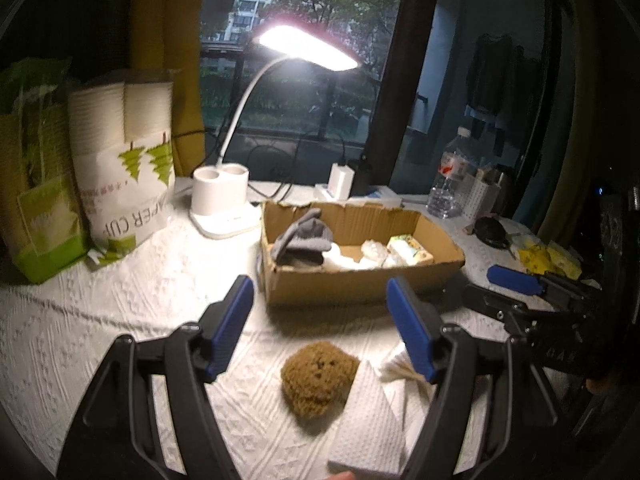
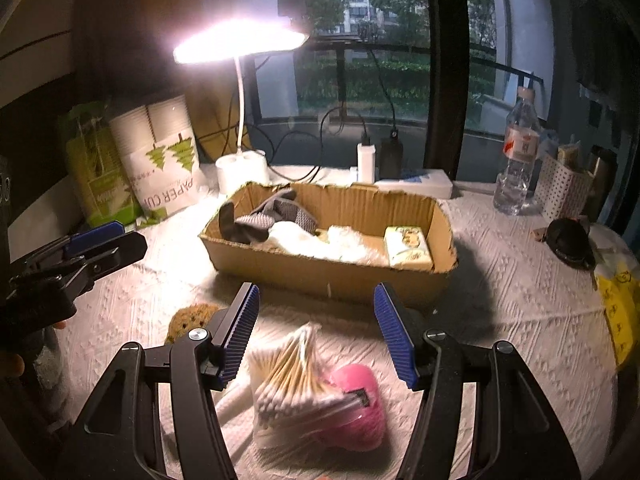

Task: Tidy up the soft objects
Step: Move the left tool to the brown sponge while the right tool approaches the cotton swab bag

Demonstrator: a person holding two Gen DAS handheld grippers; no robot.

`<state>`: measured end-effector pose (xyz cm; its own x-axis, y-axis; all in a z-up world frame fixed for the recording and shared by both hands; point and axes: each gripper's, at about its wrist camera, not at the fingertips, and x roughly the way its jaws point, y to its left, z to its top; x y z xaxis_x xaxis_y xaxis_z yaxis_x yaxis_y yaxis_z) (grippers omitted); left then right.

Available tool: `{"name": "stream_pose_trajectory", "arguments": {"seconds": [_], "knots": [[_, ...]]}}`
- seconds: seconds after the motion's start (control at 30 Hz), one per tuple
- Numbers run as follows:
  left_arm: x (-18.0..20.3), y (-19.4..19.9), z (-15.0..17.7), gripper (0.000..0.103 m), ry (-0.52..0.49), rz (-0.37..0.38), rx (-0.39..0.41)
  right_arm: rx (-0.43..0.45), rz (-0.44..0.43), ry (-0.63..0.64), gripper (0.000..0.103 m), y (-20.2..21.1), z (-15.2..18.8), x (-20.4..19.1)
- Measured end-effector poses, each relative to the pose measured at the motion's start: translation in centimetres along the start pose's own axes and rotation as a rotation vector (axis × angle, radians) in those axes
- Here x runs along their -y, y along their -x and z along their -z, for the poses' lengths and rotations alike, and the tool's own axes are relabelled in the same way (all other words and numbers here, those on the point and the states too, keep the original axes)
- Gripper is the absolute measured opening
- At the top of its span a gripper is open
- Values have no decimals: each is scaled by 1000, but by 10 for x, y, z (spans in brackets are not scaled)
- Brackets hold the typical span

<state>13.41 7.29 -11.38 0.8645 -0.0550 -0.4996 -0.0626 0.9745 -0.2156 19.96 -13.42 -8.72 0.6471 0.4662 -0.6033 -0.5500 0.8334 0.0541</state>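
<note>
A brown sponge (image 1: 318, 378) lies on the white tablecloth between my left gripper's (image 1: 320, 300) open fingers, a little below the tips; it also peeks out in the right wrist view (image 2: 188, 318). A folded paper towel (image 1: 370, 428) lies beside it. My right gripper (image 2: 316, 308) is open above a bag of cotton swabs (image 2: 296, 384) and a pink soft object (image 2: 360, 400). The cardboard box (image 2: 328, 276) behind holds a grey cloth (image 2: 276, 216), white soft items (image 2: 320, 242) and a tissue pack (image 2: 408, 246). The box also shows in the left wrist view (image 1: 360, 284).
A lit desk lamp (image 1: 228, 208) stands behind the box. Paper cup bags (image 1: 128, 176) stand at the left. A water bottle (image 2: 516, 160), a white perforated holder (image 2: 560, 188), a black object (image 2: 568, 242) and a yellow bag (image 2: 620, 312) are at the right. Chargers and cables (image 2: 372, 160) line the window.
</note>
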Motion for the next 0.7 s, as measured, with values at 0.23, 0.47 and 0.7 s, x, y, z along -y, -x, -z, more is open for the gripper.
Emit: {"name": "stream_pose_trajectory", "arguments": {"seconds": [0.23,0.47,0.7], "knots": [[-7,-14,20,71,8,0,-64,-62,-14,5,63,-15,18,-9],[-7,-34,34,71,-12,-13,-148,-119,-30,3,63,-30,33,-12],[-3,-59,45,71,-29,-21,-244,-156,-47,10,63,-42,41,-12]]}}
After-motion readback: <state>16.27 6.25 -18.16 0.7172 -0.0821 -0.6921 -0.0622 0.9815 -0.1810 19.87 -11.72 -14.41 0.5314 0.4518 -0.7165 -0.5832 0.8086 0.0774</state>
